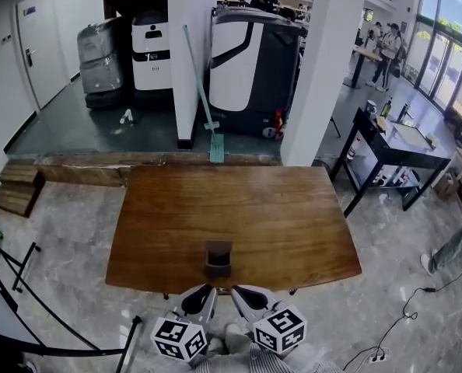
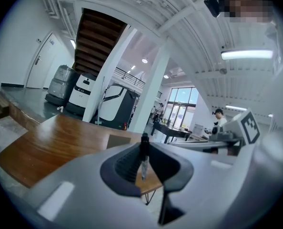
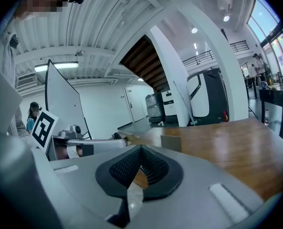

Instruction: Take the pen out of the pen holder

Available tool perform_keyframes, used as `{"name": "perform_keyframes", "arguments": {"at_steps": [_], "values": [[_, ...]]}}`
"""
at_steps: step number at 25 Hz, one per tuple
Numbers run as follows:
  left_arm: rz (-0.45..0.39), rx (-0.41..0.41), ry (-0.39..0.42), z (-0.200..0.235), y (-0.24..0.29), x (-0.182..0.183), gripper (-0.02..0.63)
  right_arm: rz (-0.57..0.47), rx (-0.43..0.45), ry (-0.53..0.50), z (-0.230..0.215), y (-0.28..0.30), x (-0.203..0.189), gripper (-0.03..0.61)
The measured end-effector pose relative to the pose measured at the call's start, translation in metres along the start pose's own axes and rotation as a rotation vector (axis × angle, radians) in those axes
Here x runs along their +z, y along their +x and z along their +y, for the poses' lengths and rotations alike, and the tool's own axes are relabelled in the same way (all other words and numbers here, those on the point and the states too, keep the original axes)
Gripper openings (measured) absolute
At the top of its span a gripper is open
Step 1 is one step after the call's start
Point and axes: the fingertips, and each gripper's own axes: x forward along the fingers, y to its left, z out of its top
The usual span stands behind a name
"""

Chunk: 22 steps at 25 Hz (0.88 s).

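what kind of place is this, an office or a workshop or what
Probably the open ground-floor hall of an office or lab building, though that is a guess. Big machines are parked by white pillars, tall windows line the far right, and people stand near a black workbench.

Open tabletop (image 1: 239,208) around pen holder (image 1: 218,259)

— Where is the pen (image 2: 143,168)?
— Upright, pinched between the jaws of my left gripper (image 2: 145,142): dark top, clear barrel hanging below.
— And the pen holder (image 1: 218,259)?
— A dark square box, upright, just ahead of that gripper, slightly to its left.
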Motion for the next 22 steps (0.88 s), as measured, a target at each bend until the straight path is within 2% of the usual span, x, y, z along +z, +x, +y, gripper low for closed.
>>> {"name": "perform_keyframes", "arguments": {"at_steps": [22], "values": [[0.015, 0.001, -0.034, 0.0021, -0.0011, -0.0039, 0.048, 0.041, -0.034, -0.022, -0.0033, -0.0002, -0.0083, -0.002]]}}
